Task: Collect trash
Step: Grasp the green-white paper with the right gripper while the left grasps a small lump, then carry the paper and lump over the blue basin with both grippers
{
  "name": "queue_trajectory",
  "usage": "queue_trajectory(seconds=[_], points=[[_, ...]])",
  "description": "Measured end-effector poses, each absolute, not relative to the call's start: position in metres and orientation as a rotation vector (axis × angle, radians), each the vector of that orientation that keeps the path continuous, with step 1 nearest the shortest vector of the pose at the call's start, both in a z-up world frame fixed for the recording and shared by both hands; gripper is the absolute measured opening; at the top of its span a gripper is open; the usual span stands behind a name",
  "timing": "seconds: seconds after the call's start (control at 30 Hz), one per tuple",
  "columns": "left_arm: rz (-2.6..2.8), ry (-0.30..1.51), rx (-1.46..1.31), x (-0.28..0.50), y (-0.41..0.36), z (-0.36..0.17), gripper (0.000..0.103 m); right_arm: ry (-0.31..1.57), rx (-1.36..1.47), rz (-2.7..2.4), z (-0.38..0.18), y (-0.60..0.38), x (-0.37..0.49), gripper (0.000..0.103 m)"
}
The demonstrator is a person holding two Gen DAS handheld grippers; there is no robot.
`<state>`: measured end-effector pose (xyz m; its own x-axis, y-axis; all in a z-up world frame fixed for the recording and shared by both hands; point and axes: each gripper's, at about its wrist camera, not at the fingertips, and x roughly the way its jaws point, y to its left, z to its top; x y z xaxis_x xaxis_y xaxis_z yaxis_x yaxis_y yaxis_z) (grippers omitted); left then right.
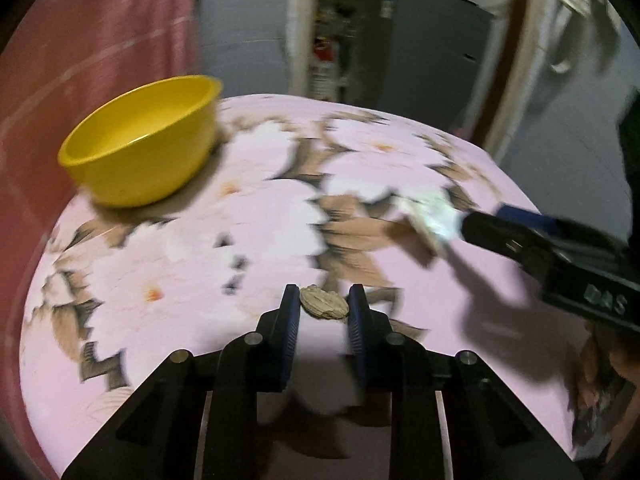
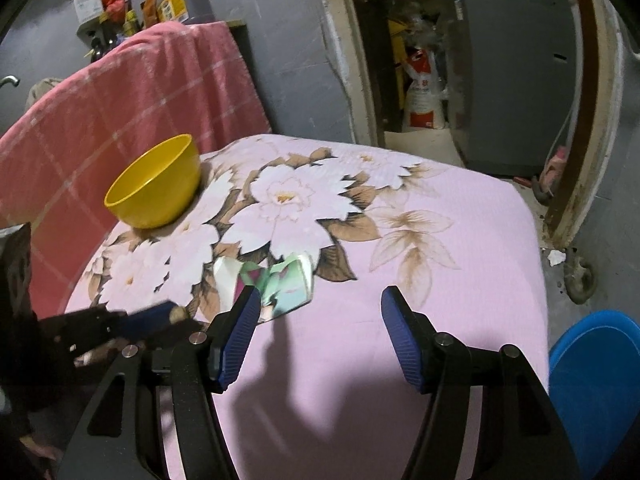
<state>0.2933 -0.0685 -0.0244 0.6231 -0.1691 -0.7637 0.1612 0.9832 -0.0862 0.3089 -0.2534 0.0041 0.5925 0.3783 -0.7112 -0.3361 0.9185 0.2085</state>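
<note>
A small tan ridged shell point(image 1: 323, 307) lies on the pink floral tablecloth point(image 1: 192, 264). My left gripper point(image 1: 324, 305) is down over it, and both blue pads touch its sides. From the right wrist view the left gripper point(image 2: 176, 314) shows at lower left with the tan piece at its tip. A crumpled white and green wrapper point(image 2: 276, 280) lies mid-table. My right gripper point(image 2: 318, 306) stands open just short of it, its left finger point(image 2: 242, 312) against the wrapper's near edge. In the left wrist view the wrapper point(image 1: 428, 216) sits at the right gripper's point(image 1: 476, 222) tips.
A yellow bowl point(image 1: 152, 176) stands empty at the table's far left, also seen as the bowl point(image 2: 160, 200) in the right wrist view. A red checked cloth point(image 2: 120, 92) hangs behind it. A blue bucket point(image 2: 596, 380) sits on the floor right of the table. A grey cabinet point(image 2: 512, 80) stands beyond.
</note>
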Motion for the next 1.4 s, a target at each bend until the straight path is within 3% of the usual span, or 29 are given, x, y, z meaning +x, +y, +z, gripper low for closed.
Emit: queue_trajectory(seconds=[0.53, 0.77, 0.9, 1.07, 1.4], points=[[-0.122, 0.870, -0.116, 0.302, -0.022, -0.023, 0.021, 0.927, -0.098, 0.475, -0.009, -0.205, 0.320, 0.065], [-0.133, 0.860, -0.114, 0.299, -0.018, -0.023, 0.021, 0.927, -0.203, 0.406, -0.013, -0.193, 0.318, 0.033], [-0.140, 0.851, -0.099, 0.297, -0.021, -0.022, 0.021, 0.907, -0.172, 0.402, -0.010, -0.200, 0.315, 0.032], [-0.154, 0.810, -0.068, 0.289, -0.026, -0.018, 0.021, 0.839, -0.127, 0.402, 0.001, -0.211, 0.305, 0.032], [-0.218, 0.592, -0.050, 0.245, -0.036, 0.018, 0.021, 0.515, -0.019, 0.370, 0.040, -0.242, 0.261, 0.032]])
